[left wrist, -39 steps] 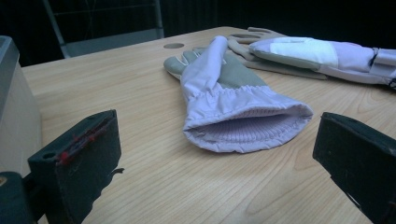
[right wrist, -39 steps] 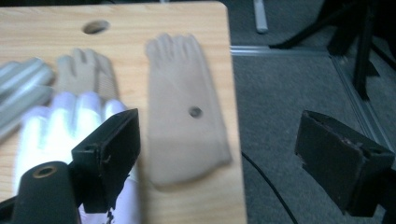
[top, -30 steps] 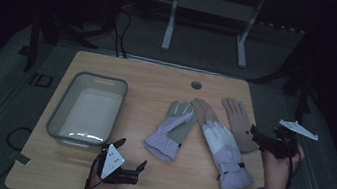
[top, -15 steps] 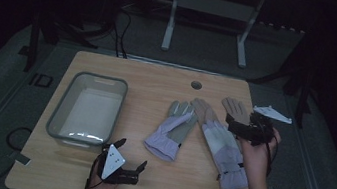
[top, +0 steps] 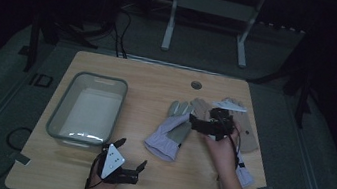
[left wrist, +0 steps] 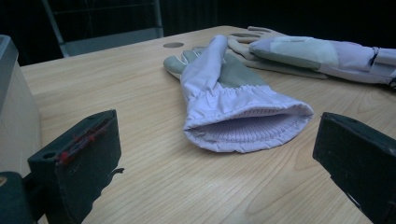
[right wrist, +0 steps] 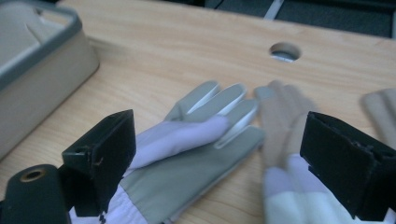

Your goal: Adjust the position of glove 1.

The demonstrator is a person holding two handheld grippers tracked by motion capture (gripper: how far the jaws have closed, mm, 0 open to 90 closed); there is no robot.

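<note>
overhead, right gripper [top: 202, 125] hovers at frame centre-right, above fingers of two gloves, jaws spread wide, holding nothing. left glove [top: 171, 133] lies flat mid-table, cuff toward lower frame; right glove [top: 246, 136] just beside it, near table's right edge. left gripper [top: 128, 162] low at bottom centre, jaws open, empty, bare wood between it and cuff. bin [top: 87, 107] at left, well apart from gloves.

My matt black jaws frame a soft lilac cloth glove [left wrist: 233, 100] with ribbed knit cuff on smooth pale wood table [left wrist: 196, 186].
</note>
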